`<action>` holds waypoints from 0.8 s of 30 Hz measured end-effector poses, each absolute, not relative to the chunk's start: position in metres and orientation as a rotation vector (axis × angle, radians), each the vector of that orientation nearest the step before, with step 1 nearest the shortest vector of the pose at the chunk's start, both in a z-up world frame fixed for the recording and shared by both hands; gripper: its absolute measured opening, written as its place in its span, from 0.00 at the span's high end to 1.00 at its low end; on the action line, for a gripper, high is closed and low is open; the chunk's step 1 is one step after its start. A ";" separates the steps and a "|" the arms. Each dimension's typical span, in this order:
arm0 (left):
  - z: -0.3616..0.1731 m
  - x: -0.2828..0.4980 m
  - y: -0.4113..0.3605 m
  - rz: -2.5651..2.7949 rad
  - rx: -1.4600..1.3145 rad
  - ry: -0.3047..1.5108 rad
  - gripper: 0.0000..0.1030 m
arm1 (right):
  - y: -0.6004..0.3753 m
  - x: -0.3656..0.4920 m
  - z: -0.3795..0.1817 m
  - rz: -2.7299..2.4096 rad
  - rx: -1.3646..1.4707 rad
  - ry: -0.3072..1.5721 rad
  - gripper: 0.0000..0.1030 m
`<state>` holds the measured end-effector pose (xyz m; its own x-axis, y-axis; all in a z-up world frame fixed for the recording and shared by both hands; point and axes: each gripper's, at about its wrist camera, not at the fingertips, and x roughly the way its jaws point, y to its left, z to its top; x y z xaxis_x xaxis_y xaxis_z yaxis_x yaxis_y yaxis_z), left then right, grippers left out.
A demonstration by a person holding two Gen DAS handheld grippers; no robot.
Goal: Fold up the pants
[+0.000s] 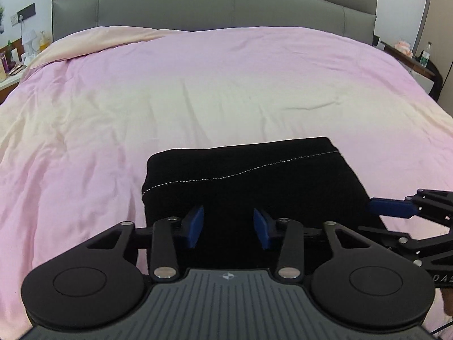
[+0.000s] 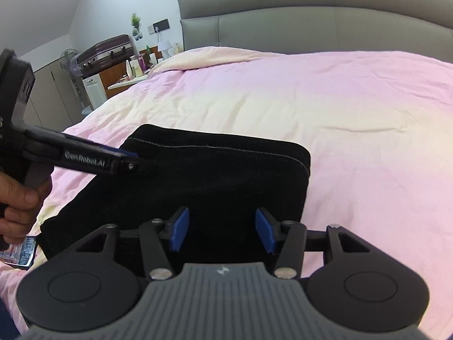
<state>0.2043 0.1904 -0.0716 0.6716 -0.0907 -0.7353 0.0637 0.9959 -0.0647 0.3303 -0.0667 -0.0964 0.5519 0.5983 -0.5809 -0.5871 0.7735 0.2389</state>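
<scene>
Your left gripper reads "GenRobot.AI". Both grippers' fingers are spread over the folded black pants, gripping nothing; the right gripper too. Pants lie on the bed.

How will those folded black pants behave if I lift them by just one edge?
The black pants are soft cloth in stacked layers, so they would likely droop and unfold. They probably won't slide easily over the wrinkled pink duvet. Both the left claw and the right claw are open, gripping nothing.
</scene>
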 end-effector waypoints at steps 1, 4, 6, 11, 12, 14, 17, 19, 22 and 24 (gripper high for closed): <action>-0.070 0.203 0.192 -0.088 -0.042 0.828 0.57 | -0.067 0.334 -0.097 0.697 0.028 0.703 0.47; -0.065 0.198 0.201 -0.095 -0.078 0.829 0.62 | -0.069 0.341 -0.099 0.699 0.066 0.741 0.42; -0.060 0.192 0.206 -0.104 -0.112 0.822 0.62 | -0.073 0.343 -0.098 0.699 0.095 0.763 0.42; -0.050 0.173 0.212 -0.135 -0.139 0.800 0.46 | -0.077 0.340 -0.095 0.700 0.113 0.785 0.41; -0.049 0.168 0.212 -0.140 -0.138 0.793 0.38 | -0.077 0.340 -0.095 0.700 0.114 0.787 0.40; -0.047 0.161 0.214 -0.132 -0.126 0.783 0.24 | -0.078 0.341 -0.096 0.701 0.125 0.797 0.38; -0.044 0.152 0.223 -0.082 -0.128 0.765 0.14 | -0.080 0.341 -0.094 0.705 0.138 0.816 0.33; -0.048 0.150 0.237 -0.094 -0.190 0.769 0.13 | -0.085 0.343 -0.091 0.718 0.164 0.828 0.28; -0.064 0.153 0.261 -0.159 -0.336 0.829 0.12 | -0.094 0.344 -0.085 0.735 0.206 0.823 0.19; -0.080 0.157 0.277 -0.197 -0.458 0.882 0.12 | -0.100 0.343 -0.080 0.737 0.207 0.790 0.08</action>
<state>0.1574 0.2770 -0.0804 0.6255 -0.3502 -0.6972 -0.0201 0.8860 -0.4632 0.3433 -0.1000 -0.0805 0.4729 0.6711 -0.5709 -0.5235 0.7352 0.4307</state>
